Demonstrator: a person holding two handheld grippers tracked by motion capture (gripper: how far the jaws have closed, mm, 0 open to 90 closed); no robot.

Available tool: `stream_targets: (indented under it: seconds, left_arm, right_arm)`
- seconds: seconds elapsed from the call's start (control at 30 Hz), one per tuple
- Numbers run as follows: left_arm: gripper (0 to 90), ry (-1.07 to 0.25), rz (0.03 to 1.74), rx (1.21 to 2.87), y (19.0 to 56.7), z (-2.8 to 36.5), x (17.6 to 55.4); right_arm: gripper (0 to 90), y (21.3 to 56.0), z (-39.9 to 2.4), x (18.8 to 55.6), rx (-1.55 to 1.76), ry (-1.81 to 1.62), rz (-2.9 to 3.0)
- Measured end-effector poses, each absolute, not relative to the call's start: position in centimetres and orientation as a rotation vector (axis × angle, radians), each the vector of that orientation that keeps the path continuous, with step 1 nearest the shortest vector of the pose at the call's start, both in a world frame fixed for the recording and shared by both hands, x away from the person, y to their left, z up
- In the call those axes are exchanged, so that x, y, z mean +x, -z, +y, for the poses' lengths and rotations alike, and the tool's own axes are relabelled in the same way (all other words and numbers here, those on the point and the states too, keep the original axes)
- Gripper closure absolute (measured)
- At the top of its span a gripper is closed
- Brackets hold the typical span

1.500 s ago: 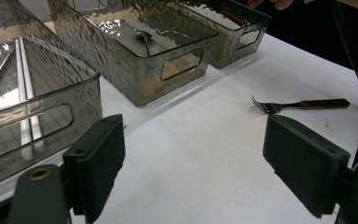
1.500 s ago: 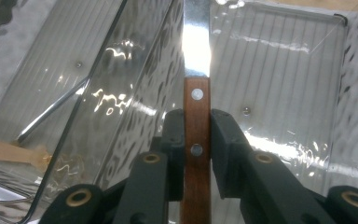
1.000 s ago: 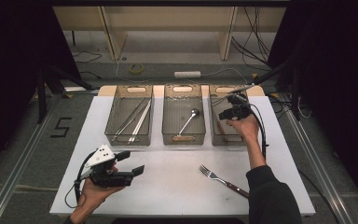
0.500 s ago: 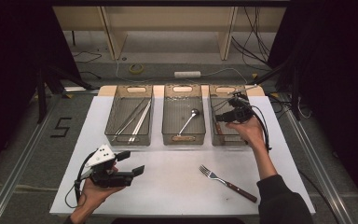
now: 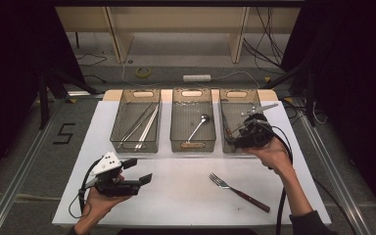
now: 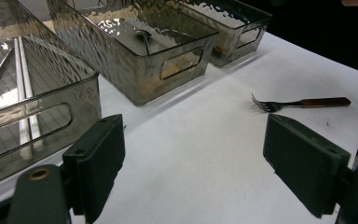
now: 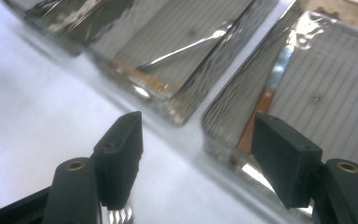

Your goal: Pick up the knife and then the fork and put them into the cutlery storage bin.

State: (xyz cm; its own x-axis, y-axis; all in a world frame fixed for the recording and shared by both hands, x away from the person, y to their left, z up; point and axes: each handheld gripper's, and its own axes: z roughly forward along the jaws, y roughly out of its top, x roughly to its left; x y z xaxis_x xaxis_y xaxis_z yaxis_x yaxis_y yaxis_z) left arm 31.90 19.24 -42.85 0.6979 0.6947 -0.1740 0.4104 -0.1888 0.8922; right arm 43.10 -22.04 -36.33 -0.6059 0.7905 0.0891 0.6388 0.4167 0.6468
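The right gripper (image 5: 236, 139) is held at the near end of the right bin (image 5: 225, 105), just above its front wall. Its jaws are spread wide and have just been opening, and nothing is seen between them. In the right gripper view, a knife (image 7: 261, 109) with a brown handle is seen just beyond the jaws, lying inside that bin along its wall. The knife is not touched by the pads (image 7: 121, 156). The same knife (image 5: 224, 125) is seen in the high view, just past the gripper's tips.

The left gripper (image 5: 136, 171) is held low over the white table (image 5: 186, 196), close to the person's side. Its jaws are spread wide too, and nothing is pinched by them. In the left gripper view, bare table is seen between the two pads (image 6: 98, 163).

A fork (image 5: 237, 192) with a dark handle is laid on the table, well off to the right of the left gripper and nearer the person than the right gripper. It is touched by neither gripper.

Ahead of the left gripper, a left bin (image 5: 120, 110) with long metal sticks (image 5: 142, 126) is set. Between that bin and the right one, a middle bin (image 5: 176, 117) is placed, and a spoon (image 5: 198, 127) is kept in it.
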Motion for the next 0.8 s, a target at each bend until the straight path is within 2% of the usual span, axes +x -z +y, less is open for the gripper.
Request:
stream_targets:
  seconds: [0.4, 0.8]
  left_arm:
    - [20.1, -0.325, 0.865, 1.823, 42.8, 19.1, 31.9]
    - [20.1, -0.325, 0.862, 1.827, 42.8, 19.2, 31.9]
  right_arm:
    - [32.8, 37.8, -22.6, 38.4, 1.166, -0.917, 2.543]
    - [33.7, 40.0, -23.0, 36.6, 1.137, -0.745, 2.665]
